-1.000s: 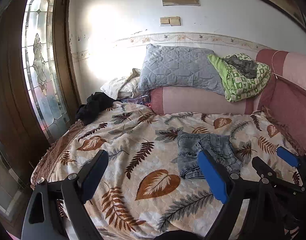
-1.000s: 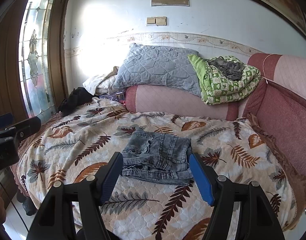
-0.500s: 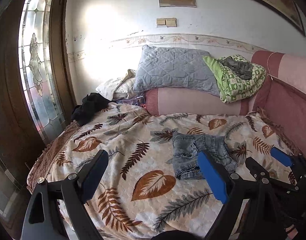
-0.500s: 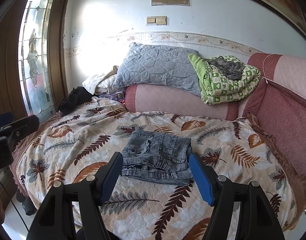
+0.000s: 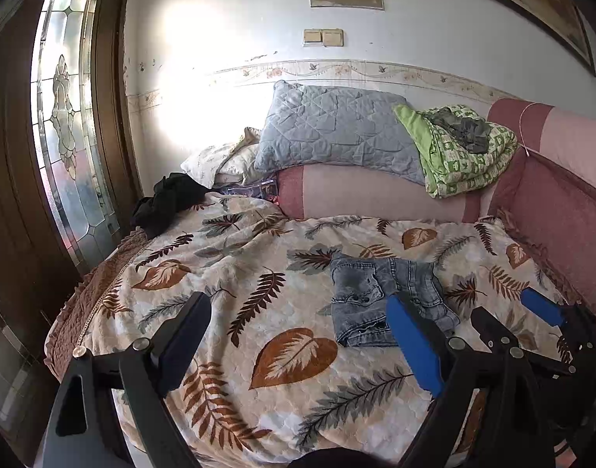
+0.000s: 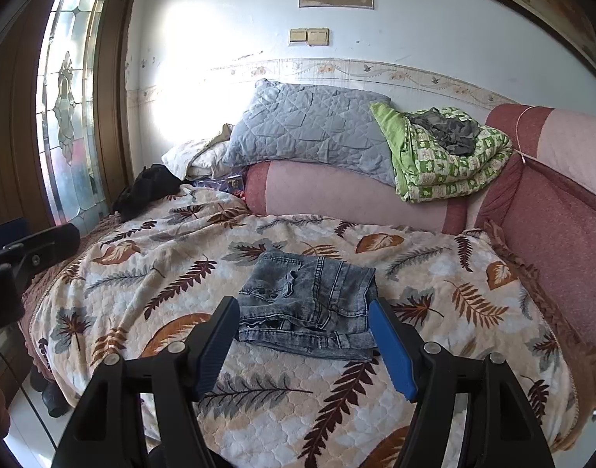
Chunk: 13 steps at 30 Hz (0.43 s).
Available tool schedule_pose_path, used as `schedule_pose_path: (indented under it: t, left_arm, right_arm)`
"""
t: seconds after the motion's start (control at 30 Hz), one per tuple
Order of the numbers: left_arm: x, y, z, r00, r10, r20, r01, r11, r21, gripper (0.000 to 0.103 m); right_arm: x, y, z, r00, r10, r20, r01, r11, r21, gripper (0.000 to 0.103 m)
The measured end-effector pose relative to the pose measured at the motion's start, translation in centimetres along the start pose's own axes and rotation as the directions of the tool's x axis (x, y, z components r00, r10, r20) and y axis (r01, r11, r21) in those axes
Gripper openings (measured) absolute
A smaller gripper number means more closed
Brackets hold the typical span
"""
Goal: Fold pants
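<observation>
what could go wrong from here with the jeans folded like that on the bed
1. The folded jeans lie on a soft, rumpled leaf-print bedspread; a nudge could probably slump the stack open.
2. Both the left hand-held gripper and the right hand-held gripper hang open close to the near edge; a low move might snag the layers.
3. The top layer looks bunched, so the fold may not hold flat.

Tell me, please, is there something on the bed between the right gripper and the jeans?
Nothing visible. The right gripper, open, points at the folded jeans; only bare bedspread lies between. The pillow and green blanket sit far behind.
</observation>
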<state>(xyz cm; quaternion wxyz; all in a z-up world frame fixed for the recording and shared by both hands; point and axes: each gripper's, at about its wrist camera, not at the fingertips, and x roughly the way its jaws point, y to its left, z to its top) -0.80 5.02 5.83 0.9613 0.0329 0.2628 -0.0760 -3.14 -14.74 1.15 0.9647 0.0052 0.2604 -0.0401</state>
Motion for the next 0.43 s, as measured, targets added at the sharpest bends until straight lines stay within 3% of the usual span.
schedule_pose_path:
  t: [0.3,0.43]
  left_arm:
    - [1.6,-0.3,0.0,1.0,-0.004,-0.017,0.004,1.0,0.001,0.091]
    - [3.9,-0.3,-0.4,0.998,-0.017,-0.066,0.017,1.0,0.009,0.091]
  right_arm:
    - [1.3,-0.3,0.2,1.0,0.002,-0.012,-0.002,1.0,0.006,0.072]
    - [2.6,-1.0,0.0,1.0,0.0,-0.029,0.0,1.0,0.016,0.072]
